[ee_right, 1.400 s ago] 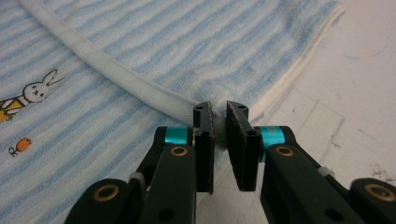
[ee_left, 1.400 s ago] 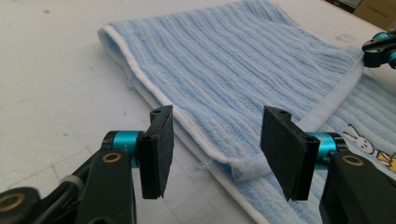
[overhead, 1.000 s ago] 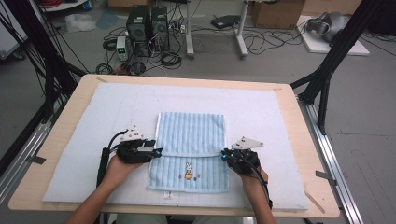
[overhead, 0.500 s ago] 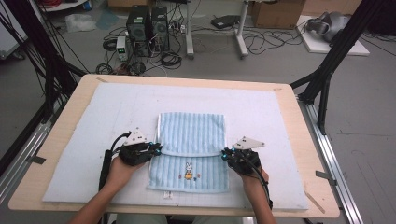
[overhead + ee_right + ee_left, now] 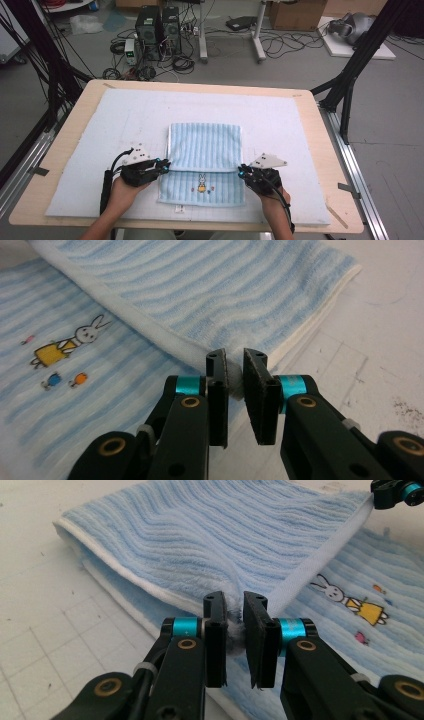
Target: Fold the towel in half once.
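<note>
A light blue striped towel (image 5: 205, 150) with a small rabbit picture (image 5: 201, 183) lies folded on the white mat (image 5: 100, 125). Its upper layer ends in a white hem above the rabbit. My left gripper (image 5: 164, 165) pinches the left corner of that folded layer; its jaws have just been closing, and in the left gripper view the towel (image 5: 200, 535) is bunched between the gripper's (image 5: 234, 617) pads. My right gripper (image 5: 242, 173) is shut on the right corner of the same layer, with white hem squeezed between its pads in the right gripper view (image 5: 235, 375).
The mat covers a wooden table (image 5: 320, 150) with a metal rail (image 5: 355, 170) on the right side. Behind the table the floor holds computer cases (image 5: 159, 25), cables and a black frame leg (image 5: 360, 55). Bare mat lies left, right and behind the towel.
The left gripper has moved right onto the towel's left corner and shut on it. The right gripper has stayed on the right corner.
</note>
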Available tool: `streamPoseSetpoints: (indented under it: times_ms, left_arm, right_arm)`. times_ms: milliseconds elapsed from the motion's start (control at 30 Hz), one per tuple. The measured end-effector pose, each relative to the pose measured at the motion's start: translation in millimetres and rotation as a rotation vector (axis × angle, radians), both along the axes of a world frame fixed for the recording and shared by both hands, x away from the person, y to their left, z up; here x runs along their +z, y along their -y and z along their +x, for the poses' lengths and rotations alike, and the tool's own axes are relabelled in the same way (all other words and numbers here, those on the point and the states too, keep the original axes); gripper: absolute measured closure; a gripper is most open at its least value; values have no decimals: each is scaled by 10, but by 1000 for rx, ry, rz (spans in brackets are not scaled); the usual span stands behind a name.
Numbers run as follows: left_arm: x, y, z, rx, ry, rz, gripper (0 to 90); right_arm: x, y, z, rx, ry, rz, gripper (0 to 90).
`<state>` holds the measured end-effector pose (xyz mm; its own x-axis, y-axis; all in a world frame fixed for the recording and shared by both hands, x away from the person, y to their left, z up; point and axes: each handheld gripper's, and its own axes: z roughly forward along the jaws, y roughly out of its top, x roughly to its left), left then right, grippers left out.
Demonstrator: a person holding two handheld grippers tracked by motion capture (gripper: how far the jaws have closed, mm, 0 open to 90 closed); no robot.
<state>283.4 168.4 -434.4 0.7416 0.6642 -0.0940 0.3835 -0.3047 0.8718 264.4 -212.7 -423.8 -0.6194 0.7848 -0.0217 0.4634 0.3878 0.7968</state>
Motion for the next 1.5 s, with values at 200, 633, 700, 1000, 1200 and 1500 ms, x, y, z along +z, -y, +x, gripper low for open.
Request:
streamPoseSetpoints:
  times_ms: [200,633,700,1000,1200,1500]
  left_arm:
    - [14,-27,-181,-2,2,-6,795]
    - [0,-52,-611,-7,-6,-9,796]
    - [1,-48,-660,-7,-8,-9,796]
    - [-16,-66,-798,-16,-31,-10,802]
    - [-81,-107,-717,21,-68,-51,600]
    - [-33,-262,-577,119,-59,-130,510]
  right_arm:
    - [27,-13,-184,4,6,-3,806]
    - [22,-28,-617,16,8,-18,805]
    - [25,-22,-680,15,9,-19,806]
    - [20,-1,-829,17,-1,-24,806]
    - [-67,39,-783,-3,-65,-28,684]
    - [-87,-38,-691,30,-42,12,690]
